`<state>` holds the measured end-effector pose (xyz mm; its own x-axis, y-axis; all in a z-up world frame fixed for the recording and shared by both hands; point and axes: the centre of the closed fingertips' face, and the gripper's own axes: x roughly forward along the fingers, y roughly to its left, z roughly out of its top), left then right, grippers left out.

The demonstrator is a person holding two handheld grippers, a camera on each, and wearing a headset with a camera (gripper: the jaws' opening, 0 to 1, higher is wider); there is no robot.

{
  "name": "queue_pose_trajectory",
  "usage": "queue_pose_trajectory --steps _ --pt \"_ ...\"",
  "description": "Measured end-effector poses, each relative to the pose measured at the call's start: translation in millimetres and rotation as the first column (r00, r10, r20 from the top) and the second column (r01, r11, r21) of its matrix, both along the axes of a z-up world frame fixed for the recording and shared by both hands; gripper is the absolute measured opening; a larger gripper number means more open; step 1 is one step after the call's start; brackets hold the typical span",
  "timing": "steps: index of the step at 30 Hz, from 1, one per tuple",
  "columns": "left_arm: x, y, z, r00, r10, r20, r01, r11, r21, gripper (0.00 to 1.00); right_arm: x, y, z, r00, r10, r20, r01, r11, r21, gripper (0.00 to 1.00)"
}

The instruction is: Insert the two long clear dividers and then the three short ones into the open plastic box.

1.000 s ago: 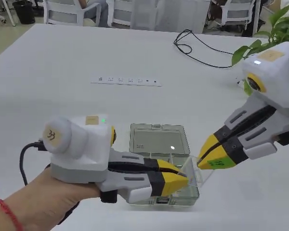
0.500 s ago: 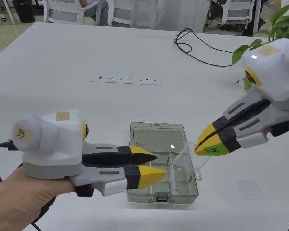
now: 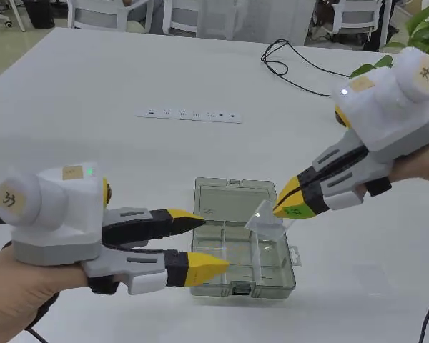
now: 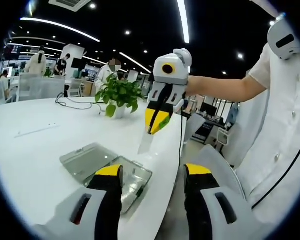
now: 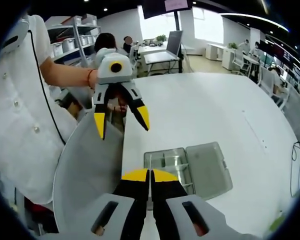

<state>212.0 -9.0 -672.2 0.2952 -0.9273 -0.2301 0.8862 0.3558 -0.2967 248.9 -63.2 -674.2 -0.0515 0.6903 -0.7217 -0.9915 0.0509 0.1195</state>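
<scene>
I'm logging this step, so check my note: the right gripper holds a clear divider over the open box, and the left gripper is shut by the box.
Wrong on the left gripper: it is open, its fingers spread with nothing between them, as the left gripper view shows. The rest stands: the right gripper holds the clear divider over the open box.

Box [image 3: 257, 288] on table [image 3: 93, 93]; power strip [image 3: 189, 114] behind (plant [image 3: 423, 28] apparently farther right).

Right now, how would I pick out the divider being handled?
On the white table, find the open plastic box. Above its right side, the fingers of the right gripper pinch a clear divider. Unlike those seated in the box, it hangs tilted in the air.
</scene>
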Motion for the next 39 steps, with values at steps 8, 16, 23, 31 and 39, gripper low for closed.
queue_pose_trajectory --steps 8,16,23,31,39 --pt "-1.9 3.1 -10.9 1.0 0.0 -0.003 0.0 0.999 0.034 0.63 13.9 6.3 -26.5 1.0 -0.009 0.024 0.01 0.999 -0.034 0.03" --pt "-0.7 6.3 -16.7 1.0 0.015 -0.008 -0.015 0.999 0.039 0.73 17.5 10.4 -51.2 0.999 -0.019 0.036 0.021 0.998 -0.061 0.03" --pt "2.2 13.0 -21.7 0.999 0.038 -0.003 -0.037 0.998 0.05 0.82 18.5 14.0 -61.6 0.999 -0.019 0.046 0.021 0.998 -0.056 0.03" --pt "2.0 17.1 -27.2 0.999 0.044 -0.011 -0.043 0.997 0.065 0.86 28.6 11.2 -73.2 0.999 -0.017 0.049 0.02 0.998 -0.064 0.03" --pt "4.1 18.4 -25.2 0.999 0.054 -0.006 -0.054 0.997 0.06 0.88 31.7 9.9 -79.4 0.999 -0.015 0.036 0.018 0.997 -0.071 0.03"
